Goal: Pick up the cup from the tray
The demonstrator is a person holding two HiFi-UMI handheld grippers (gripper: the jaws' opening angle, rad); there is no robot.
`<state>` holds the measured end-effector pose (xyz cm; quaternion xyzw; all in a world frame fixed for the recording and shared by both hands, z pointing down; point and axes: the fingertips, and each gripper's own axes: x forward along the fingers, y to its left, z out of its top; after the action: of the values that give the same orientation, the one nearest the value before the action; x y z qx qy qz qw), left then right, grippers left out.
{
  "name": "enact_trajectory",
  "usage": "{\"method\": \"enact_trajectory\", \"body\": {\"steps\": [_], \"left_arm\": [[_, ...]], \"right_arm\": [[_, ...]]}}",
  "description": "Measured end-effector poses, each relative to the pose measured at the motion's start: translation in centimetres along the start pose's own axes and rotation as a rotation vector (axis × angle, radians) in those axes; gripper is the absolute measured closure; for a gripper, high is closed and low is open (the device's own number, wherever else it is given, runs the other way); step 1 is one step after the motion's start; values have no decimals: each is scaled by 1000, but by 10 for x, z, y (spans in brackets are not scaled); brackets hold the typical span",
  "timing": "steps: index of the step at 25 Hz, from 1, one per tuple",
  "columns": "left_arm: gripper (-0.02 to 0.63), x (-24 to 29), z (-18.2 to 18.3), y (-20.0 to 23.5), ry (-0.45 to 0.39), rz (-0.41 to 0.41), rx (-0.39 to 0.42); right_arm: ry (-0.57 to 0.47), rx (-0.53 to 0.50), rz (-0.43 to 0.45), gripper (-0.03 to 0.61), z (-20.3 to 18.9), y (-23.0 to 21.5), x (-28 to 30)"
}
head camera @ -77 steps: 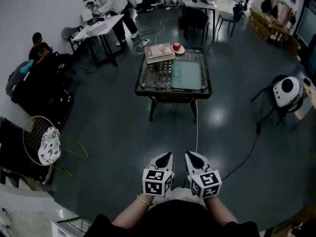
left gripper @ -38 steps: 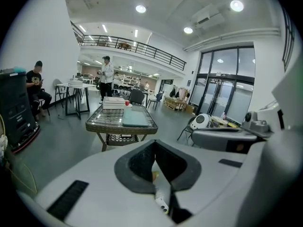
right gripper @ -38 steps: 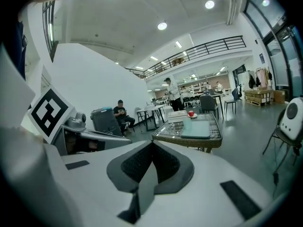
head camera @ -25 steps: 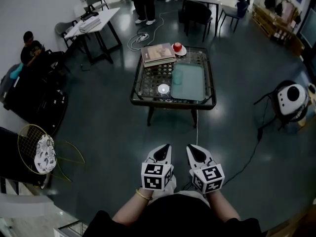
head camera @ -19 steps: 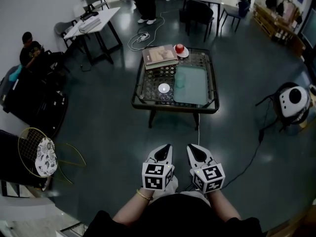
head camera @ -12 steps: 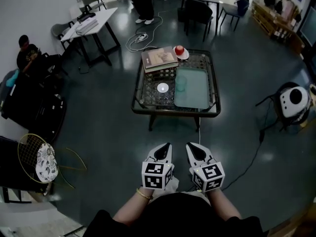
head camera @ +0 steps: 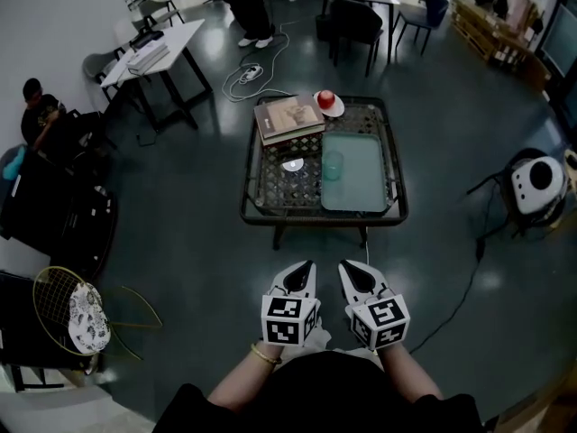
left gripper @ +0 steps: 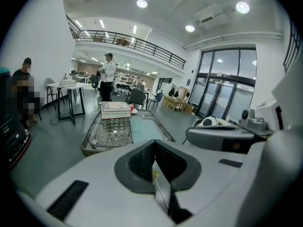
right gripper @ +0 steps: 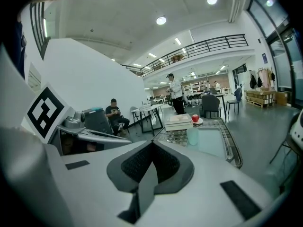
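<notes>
Now the cup (head camera: 332, 164) stands at the left edge of the tray (head camera: 362, 186), on the table's (head camera: 270, 183) right half. It looks slightly nearer than a moment ago, so this is only the approach. The left tongs (head camera: 301, 272) and right tongs (head camera: 352, 271) are shut, empty and well short.

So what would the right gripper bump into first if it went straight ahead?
Only floor lies ahead of the right gripper, then probably the front rim of the low table. The cup sits farther back; height is hard to judge.
</notes>
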<state>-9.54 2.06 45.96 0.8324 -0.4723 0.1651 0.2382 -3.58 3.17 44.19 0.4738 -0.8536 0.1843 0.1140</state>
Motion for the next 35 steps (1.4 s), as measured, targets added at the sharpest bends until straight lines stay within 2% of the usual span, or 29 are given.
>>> {"method": "enact_trajectory", "body": {"steps": [19,27,35], "left_arm": [[604,35,20,39,12,-26,1],[604,46,23,46,14,-6,-12],[604,70,30,57,23,18,-21]], "right_arm": [[28,7,-33,571,11,-15,50],[52,12,-47,571,6,-29,54],[52,2,-37,571,18,-55,77]]}}
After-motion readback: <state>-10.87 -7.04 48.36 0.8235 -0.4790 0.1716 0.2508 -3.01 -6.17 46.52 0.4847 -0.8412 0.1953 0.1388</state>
